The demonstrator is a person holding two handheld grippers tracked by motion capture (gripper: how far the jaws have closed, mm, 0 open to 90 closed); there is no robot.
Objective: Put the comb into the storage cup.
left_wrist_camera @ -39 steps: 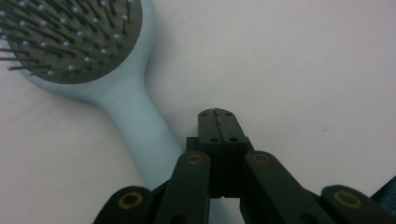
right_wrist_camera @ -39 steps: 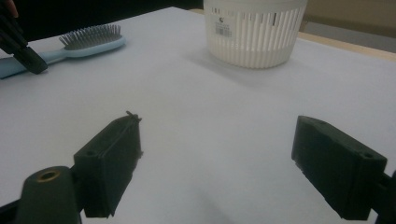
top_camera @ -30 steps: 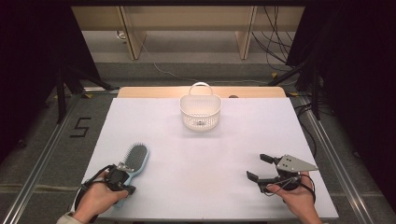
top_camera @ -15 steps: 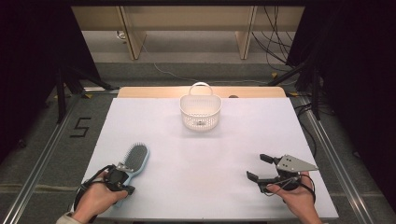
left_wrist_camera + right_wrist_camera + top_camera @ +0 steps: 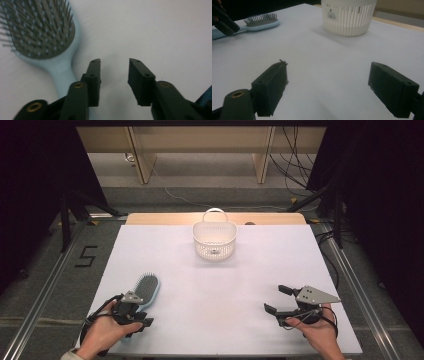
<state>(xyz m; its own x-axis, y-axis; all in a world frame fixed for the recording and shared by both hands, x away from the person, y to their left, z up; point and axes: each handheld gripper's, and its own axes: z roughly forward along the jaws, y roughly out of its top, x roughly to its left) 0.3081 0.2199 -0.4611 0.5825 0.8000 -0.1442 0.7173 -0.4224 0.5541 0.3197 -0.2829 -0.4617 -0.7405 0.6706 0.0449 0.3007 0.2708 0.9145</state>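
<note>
Left gripper view is showing the left gripper point(image 5: 113, 75), whose jaws have just been opening, sitting released and empty just right of the pale blue plastic hairbrush point(image 5: 47, 37) lying ungrasped on the white table point(image 5: 225, 285), while the right gripper point(image 5: 281, 299) is waiting wide open, so the brush is still lying well apart from the white slatted basket point(image 5: 215, 240).

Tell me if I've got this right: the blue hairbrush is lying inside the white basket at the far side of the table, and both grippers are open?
Not quite. The hairbrush lies on the white table, beside the left gripper, not in the basket; the high view shows this. The basket does stand at the far side, and both the left and right gripper are open.
</note>
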